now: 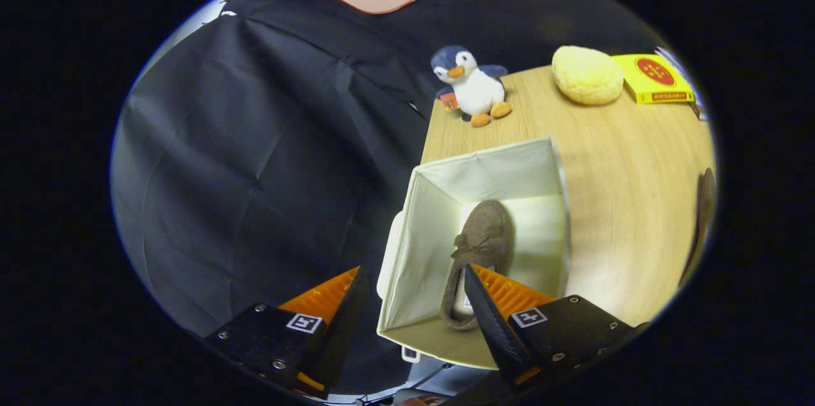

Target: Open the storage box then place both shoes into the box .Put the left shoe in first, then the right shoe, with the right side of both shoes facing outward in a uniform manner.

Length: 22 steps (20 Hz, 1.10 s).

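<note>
Claw (414,285) spread wide, holding nothing, hovering over the near wall of the storage box (509,167); box is open on the counter (627,202); one brown shoe (481,240) already lies inside, toe toward the far wall; a dark shape at the counter's far edge may be the second shoe, can't confirm; risk: dropping lower clips the soft wall and shoves the box.

The brown slipper-like shoe (479,247) in the white fabric storage box (446,202) has its heel hidden behind one finger of the gripper (414,294). A dark object (703,215) at the wooden table's (624,202) far side is cut off, too little to identify.
</note>
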{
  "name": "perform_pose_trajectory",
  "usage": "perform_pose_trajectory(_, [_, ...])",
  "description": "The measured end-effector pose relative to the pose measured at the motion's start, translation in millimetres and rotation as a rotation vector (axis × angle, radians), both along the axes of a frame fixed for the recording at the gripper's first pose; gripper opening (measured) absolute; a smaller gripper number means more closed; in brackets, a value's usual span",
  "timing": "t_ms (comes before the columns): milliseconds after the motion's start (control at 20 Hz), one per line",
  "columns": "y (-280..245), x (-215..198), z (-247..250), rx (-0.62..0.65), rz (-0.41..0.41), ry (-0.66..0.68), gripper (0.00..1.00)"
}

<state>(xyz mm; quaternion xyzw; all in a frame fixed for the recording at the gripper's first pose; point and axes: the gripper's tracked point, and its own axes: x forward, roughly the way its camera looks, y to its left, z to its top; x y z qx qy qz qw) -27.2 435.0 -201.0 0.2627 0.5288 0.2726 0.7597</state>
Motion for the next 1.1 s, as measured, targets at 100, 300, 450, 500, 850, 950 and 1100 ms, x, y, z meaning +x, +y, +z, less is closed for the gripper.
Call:
perform_pose_trajectory(100, [-28.1,6.8,9.3,-0.004,-0.009,-0.057,0.94])
perform_pose_trajectory(300, [-93.6,12.4,12.0,-0.033,-0.041,-0.128,0.97])
perform_pose_trajectory(450, [-149.4,13.0,-10.8,-0.114,-0.065,-0.148,0.97])
perform_pose_trajectory(500, [-169.0,12.5,-17.6,-0.137,-0.075,-0.154,0.97])
perform_pose_trajectory(850, [-288.0,3.9,-64.7,-0.284,-0.141,-0.166,0.99])
perform_pose_trajectory(950, [-322.0,-3.1,-87.0,-0.344,-0.163,-0.144,0.99])
perform_pose_trajectory(1100, [-368.1,-13.4,-120.5,-0.42,-0.197,-0.1,0.99])
